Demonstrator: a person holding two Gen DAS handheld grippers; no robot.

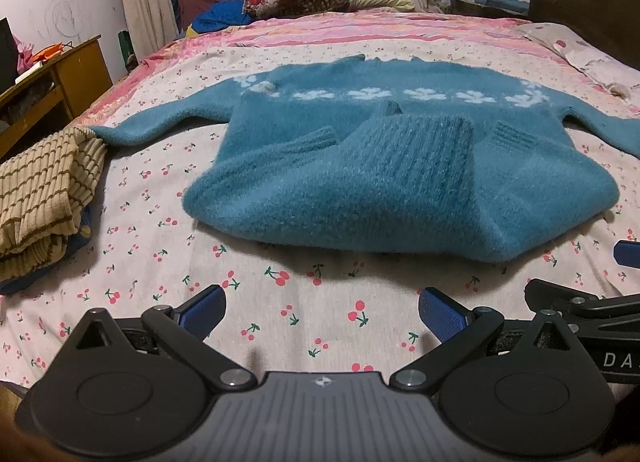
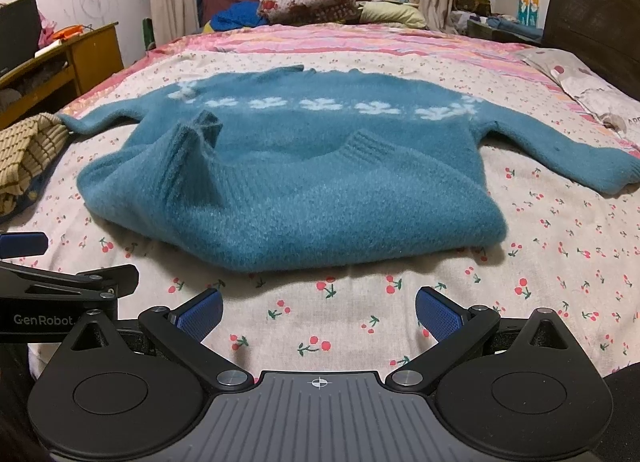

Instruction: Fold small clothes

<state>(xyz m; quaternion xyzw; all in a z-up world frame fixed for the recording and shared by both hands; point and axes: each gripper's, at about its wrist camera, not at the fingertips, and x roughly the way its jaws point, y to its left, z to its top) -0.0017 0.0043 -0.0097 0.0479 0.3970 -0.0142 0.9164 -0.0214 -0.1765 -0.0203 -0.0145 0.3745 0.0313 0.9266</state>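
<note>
Just ahead of both pairs of blue-padded fingers, a fuzzy teal knitted sweater with a row of white flower shapes (image 1: pixel 400 166) (image 2: pixel 288 190) lies on a cherry-print bedsheet (image 1: pixel 280 326) (image 2: pixel 328 322). Its lower part is folded up over the body, ribbed hem uppermost, and both sleeves stretch out sideways flat on the sheet. The left gripper (image 1: pixel 322 312) has its fingers spread wide with nothing between them, short of the sweater's near fold. The right gripper (image 2: pixel 318 312) is likewise wide apart and empty, also short of that fold. Beyond the left gripper's left finger, a beige ribbed garment with brown stripes (image 1: pixel 44 190) (image 2: pixel 28 154) sits crumpled, touching the sweater's left cuff.
</note>
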